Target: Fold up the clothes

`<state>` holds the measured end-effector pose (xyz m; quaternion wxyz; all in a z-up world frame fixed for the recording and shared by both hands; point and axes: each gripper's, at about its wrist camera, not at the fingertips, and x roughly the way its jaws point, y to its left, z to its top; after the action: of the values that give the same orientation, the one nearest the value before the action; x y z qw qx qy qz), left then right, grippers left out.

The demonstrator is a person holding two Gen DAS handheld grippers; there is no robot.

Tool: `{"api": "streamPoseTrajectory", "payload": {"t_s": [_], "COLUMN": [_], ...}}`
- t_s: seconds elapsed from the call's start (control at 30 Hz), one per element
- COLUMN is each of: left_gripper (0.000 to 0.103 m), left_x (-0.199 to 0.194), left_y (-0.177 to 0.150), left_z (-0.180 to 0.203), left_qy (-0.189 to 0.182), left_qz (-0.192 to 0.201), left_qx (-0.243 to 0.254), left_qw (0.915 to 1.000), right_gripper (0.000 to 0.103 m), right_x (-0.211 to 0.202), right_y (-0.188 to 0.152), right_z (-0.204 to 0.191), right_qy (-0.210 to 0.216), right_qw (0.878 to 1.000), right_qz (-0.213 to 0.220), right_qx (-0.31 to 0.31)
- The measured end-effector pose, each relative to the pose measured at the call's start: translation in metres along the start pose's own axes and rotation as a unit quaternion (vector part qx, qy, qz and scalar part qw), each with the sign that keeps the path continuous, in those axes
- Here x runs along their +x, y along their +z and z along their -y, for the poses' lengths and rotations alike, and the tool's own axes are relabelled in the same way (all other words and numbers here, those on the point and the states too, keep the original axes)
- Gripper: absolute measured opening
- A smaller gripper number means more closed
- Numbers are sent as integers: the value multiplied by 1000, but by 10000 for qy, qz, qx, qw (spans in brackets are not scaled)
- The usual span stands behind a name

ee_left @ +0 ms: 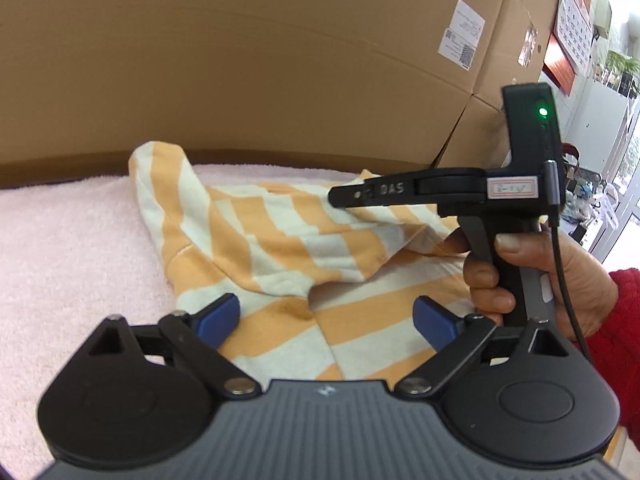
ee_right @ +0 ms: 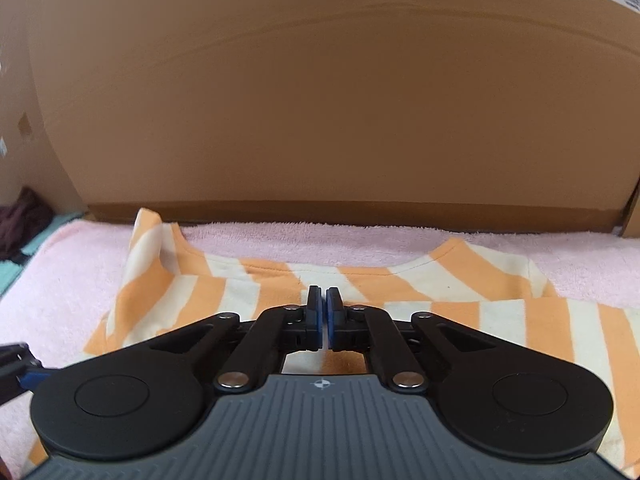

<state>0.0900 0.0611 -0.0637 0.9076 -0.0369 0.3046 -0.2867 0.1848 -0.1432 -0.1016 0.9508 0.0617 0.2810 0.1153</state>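
An orange and cream striped shirt (ee_left: 280,240) (ee_right: 520,328) lies spread on a pink towel (ee_left: 80,240) (ee_right: 320,240), one shoulder rumpled upward at the far left. My left gripper (ee_left: 326,318) hovers open over the shirt's near part, its blue pads (ee_left: 220,316) wide apart with only flat cloth below them. My right gripper (ee_right: 323,300) (ee_left: 334,196) is shut just above the shirt below the neckline. No cloth shows between its pads. A hand (ee_left: 572,264) in a red sleeve holds its handle. A tip of the left gripper (ee_right: 16,364) shows at the lower left of the right wrist view.
A tall cardboard box (ee_left: 240,60) (ee_right: 320,100) stands right behind the towel like a wall. A dark cloth (ee_right: 20,220) lies at the far left beside a teal patch. A calendar (ee_left: 576,28) hangs at the upper right.
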Motion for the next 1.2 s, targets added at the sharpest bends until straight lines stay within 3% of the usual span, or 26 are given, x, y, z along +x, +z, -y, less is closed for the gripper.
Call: {"api": "streamPoseTrajectory", "payload": {"t_s": [0.07,0.23,0.33,0.4,0.5,0.57,0.6,0.67,0.73,0.77,0.83,1.07,1.13,1.2], "left_gripper": [97,98,100,101,101,101,102,102,102,102,102,102,102,102], "left_x": [0,1,1,1,0,0,0,0,0,0,0,0,0,0], "left_y": [0,0,0,-1,-1,-1,0,-1,-1,-1,-2,-2,-2,-2], "left_z": [-1,-2,-3,-4,-4,-5,-5,-5,-4,-4,-4,-5,-4,-3], "left_qy": [-29,-101,-144,-173,-197,-218,-228,-230,-224,-220,-219,-243,-232,-220], "left_qz": [-9,-29,-41,-50,-46,-47,-48,-50,-54,-56,-58,-60,-61,-60], "left_qx": [-17,-53,-74,-89,-94,-104,-109,-101,-87,-80,-69,-64,-50,-31], "left_qw": [10000,9999,9999,9998,9998,9997,9997,9997,9997,9997,9997,9997,9997,9997], "right_gripper": [1,1,1,4,26,70,72,67,53,37,3,4,9,23], "right_x": [-7,-19,-13,-18,-28,-28,-25,-21,-24,-26,-27,-41,-63,-93], "right_y": [0,2,1,4,9,10,8,0,-6,-8,-4,-2,-4,-10], "right_z": [6,15,26,36,33,24,20,14,18,20,22,54,67,86], "right_qy": [-12,-508,-957,-712,-433,-347,-363,-598,-513,-469,-818,-1200,-1028,-702], "right_qw": [9998,9980,9953,9964,9978,9991,9993,9970,9962,9963,9938,9924,9943,9934], "right_qz": [124,353,35,155,222,50,-87,-295,-257,-218,-267,-196,-18,114], "right_qx": [151,130,137,425,441,250,95,-387,-654,-693,-706,-184,282,897]}}
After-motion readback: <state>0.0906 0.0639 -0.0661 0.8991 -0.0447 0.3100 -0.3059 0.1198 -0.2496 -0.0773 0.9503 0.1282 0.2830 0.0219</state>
